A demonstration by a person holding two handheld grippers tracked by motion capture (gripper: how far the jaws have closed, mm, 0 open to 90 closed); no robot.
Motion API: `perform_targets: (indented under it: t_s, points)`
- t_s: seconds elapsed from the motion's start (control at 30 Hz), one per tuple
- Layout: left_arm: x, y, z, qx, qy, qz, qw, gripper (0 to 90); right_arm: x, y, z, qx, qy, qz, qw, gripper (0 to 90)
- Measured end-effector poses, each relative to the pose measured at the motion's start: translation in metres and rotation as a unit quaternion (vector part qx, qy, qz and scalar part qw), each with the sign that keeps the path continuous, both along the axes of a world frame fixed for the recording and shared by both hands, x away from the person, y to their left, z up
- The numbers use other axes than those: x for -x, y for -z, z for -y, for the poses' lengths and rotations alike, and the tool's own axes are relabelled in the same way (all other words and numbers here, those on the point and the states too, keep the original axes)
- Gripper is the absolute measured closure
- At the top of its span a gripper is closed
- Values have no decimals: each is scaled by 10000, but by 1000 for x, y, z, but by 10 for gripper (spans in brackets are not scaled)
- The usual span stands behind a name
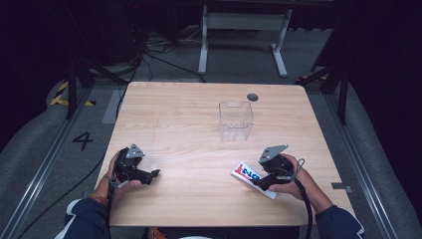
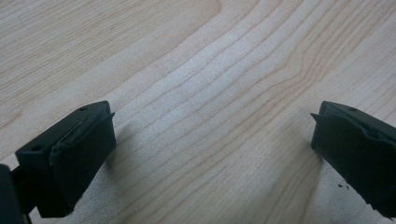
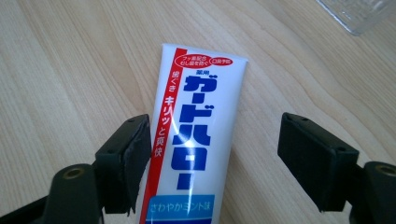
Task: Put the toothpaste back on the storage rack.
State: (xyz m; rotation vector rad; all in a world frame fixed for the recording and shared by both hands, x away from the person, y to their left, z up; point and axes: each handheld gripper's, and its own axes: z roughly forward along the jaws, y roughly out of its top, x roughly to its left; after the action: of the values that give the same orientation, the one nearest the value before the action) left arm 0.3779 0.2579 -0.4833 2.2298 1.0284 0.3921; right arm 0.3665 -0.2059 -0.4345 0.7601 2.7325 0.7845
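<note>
Work surface: light wooden table (image 1: 189, 129), grain visible in all views; a small dark round spot (image 1: 253, 97) lies near its far edge.

Item in hand: toothpaste tube (image 3: 196, 135), white with blue and red print, lying flat on the table at the near right, just in front of the person's right hand. In the high view the tube (image 1: 247, 174) lies slantwise, one end pointing toward the table's middle, the other end under the gripper.

Right gripper (image 3: 215, 158): set low over the tube, jaws on either side of it. Jaws stand apart. The left-hand pad in the right gripper view sits at the tube's red edge, touching or nearly so; I cannot tell which. The other pad stands clear of the tube, with bare wood between them. No grip on the tube. In the high view the right gripper (image 1: 263, 181) is held in the person's right hand (image 1: 293, 184).

Left gripper (image 2: 210, 154): jaws wide apart, nothing between them but bare table. In the high view the left gripper (image 1: 152, 175) rests at the near left, well apart from the tube, held in the person's left hand (image 1: 117, 174).

Clear container (image 1: 236, 121): transparent, open-topped box, upright, past the middle of the table, beyond the tube and apart from it. Its corner (image 3: 359, 14) shows at the top of the right gripper view.
</note>
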Motion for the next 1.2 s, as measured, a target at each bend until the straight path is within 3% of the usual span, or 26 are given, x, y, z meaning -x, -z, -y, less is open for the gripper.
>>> perform_targets:
  t_s: [0.63,0.83,1.2]
  points:
    - [0,0,0,-2,6,2,10000,2,-11,16,-21,464,-176,-427,9979,322]
    - [0,0,0,6,8,6,10000,2,-13,18,-29,643,-165,-637,9958,354]
    - [0,0,0,-7,27,12,10000,1,-15,15,-33,833,-201,-750,9935,418]
